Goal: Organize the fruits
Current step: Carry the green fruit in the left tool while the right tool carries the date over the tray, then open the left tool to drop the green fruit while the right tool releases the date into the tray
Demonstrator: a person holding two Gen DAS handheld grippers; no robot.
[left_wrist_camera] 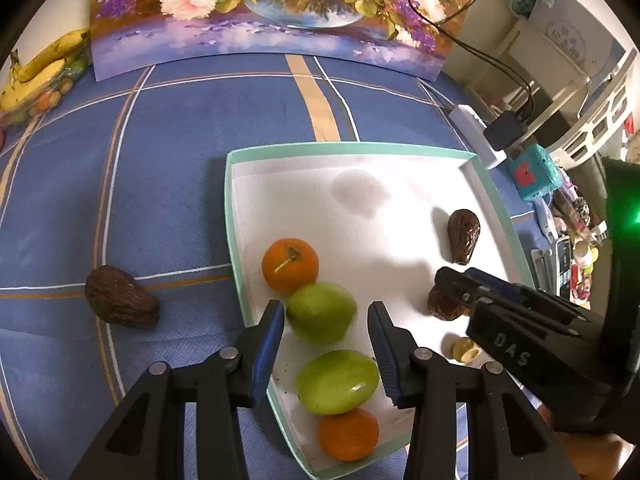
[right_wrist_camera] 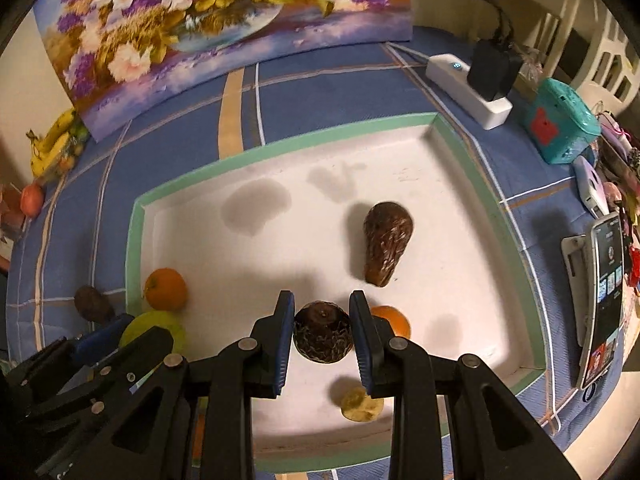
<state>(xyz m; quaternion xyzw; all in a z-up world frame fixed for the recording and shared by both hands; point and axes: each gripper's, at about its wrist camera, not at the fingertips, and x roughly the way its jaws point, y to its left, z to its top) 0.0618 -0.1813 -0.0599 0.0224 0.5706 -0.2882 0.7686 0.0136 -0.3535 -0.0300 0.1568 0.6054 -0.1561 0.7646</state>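
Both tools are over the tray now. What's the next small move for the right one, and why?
Probably open the right tool and let go. Its pads are shut on a brown avocado, which already sits low over the white floor of the tray, near another brown avocado lying there. The left tool straddles a green fruit without pressing it.

Both wrist cameras look steeply down, close – share white tray [left_wrist_camera: 236,216] [right_wrist_camera: 134,240].
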